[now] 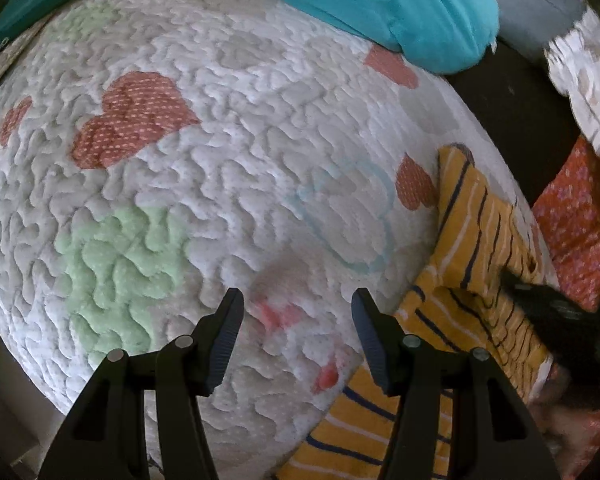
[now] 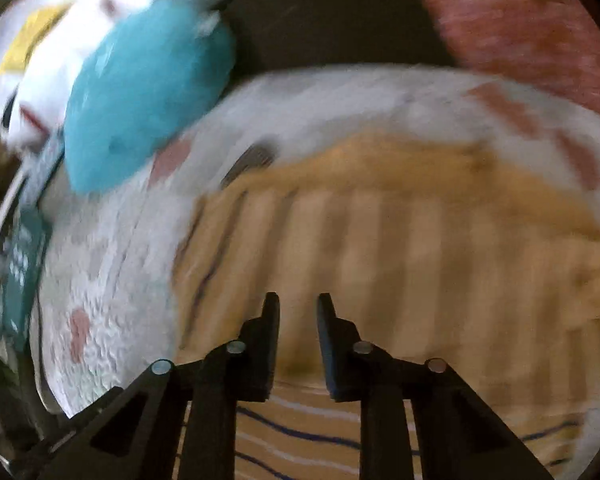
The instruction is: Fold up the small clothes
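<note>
A yellow garment with navy and white stripes (image 1: 472,280) lies on the white quilted blanket (image 1: 220,140) at the right, partly folded over itself. My left gripper (image 1: 298,300) is open and empty above the bare quilt, left of the garment. The right gripper's dark body (image 1: 548,300) rests over the garment's right side. In the blurred right wrist view the same striped garment (image 2: 400,248) fills the middle. My right gripper (image 2: 298,304) hovers over it with a narrow gap between the jaws and nothing in them.
A turquoise garment (image 1: 380,4) lies at the far edge of the quilt, also in the right wrist view (image 2: 140,92). An orange flowered cloth (image 1: 576,224) sits off the quilt at the right. A dark gap (image 1: 512,92) runs beside the quilt.
</note>
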A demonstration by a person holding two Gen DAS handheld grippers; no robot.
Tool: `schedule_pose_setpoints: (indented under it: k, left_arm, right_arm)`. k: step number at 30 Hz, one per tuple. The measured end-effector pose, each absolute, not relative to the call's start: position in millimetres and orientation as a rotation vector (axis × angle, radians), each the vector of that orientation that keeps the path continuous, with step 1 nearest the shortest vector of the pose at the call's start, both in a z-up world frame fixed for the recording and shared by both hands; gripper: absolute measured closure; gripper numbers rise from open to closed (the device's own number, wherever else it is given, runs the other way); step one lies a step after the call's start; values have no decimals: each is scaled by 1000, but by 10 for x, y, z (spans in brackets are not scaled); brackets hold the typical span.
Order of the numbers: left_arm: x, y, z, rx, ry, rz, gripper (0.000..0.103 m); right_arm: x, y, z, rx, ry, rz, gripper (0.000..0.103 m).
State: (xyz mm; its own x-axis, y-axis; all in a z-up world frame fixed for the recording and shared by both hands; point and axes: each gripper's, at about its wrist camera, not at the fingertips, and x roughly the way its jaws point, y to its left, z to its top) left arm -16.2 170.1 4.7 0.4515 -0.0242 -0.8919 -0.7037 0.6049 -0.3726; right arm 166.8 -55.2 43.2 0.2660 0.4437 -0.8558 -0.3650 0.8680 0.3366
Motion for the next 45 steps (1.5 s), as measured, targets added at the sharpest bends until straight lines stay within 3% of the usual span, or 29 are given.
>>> schedule_pose_setpoints:
  k: [4,10,16,23,27,33,38,45]
  left_arm:
    - [-231,1839,30,-866,1027,498,48]
    - [-278,1930,-11,-913,1031,495,48]
    - [-225,1847,-11,-880,1048,472,48]
    - [-100,1692,-32,-794,1079,469,47]
    - [-122,1602,-21,-743,1074,436,47]
    - [-366,1399,-34,-706,1091,347,47]
    - [-722,1074,-124,-674,1121,267,47]
    - [-1322,714,-323,-580,1209,226,40]
  right_arm:
    - [1551,72,66,111,1286,661,85]
    - [1473,228,217,128,1265,823,83]
    - [1729,-872,396,210,1165,611,83]
    - [1939,-2726,91,444,1199,179,87]
    - [1535,-3399,226,463,1183,23,73]
    - [388,-3353,498,404,1235,302,73]
    - [-554,-2857,304,236,1303,532,73]
    - [-1089,-3508,50,195,1341,307,78]
